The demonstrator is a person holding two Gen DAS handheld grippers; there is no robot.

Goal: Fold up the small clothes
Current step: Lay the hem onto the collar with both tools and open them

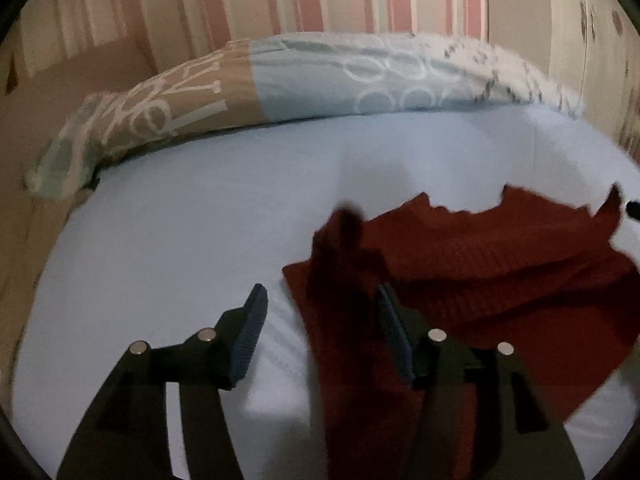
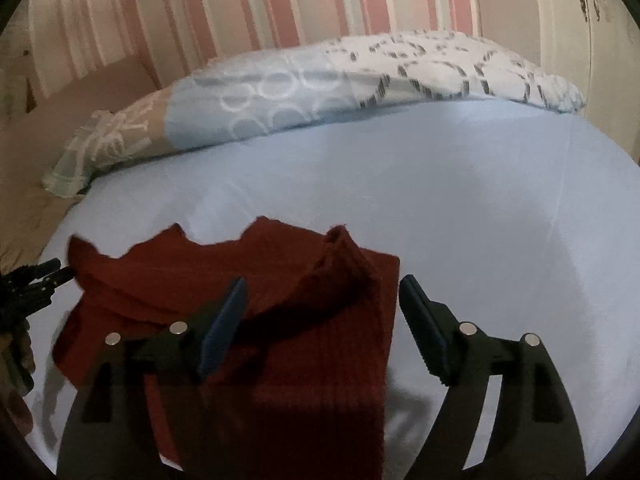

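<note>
A dark red ribbed knit garment (image 1: 472, 276) lies on the light blue bedsheet (image 1: 180, 240). In the left wrist view my left gripper (image 1: 320, 300) is open above the garment's left edge, where a raised red flap (image 1: 340, 232) stands up between the fingers. In the right wrist view the same garment (image 2: 280, 360) lies under my right gripper (image 2: 324, 296), which is open over its right part, near a raised fold (image 2: 340, 256). The left gripper shows at that view's left edge (image 2: 40, 276); the right gripper's tip shows at the left wrist view's right edge (image 1: 632, 208).
A patterned pillow (image 1: 280, 80) in beige, blue and white lies along the far side of the bed; it also shows in the right wrist view (image 2: 340, 84). A pink-striped wall (image 2: 260, 4) stands behind it. Blue sheet (image 2: 500, 200) extends to the right of the garment.
</note>
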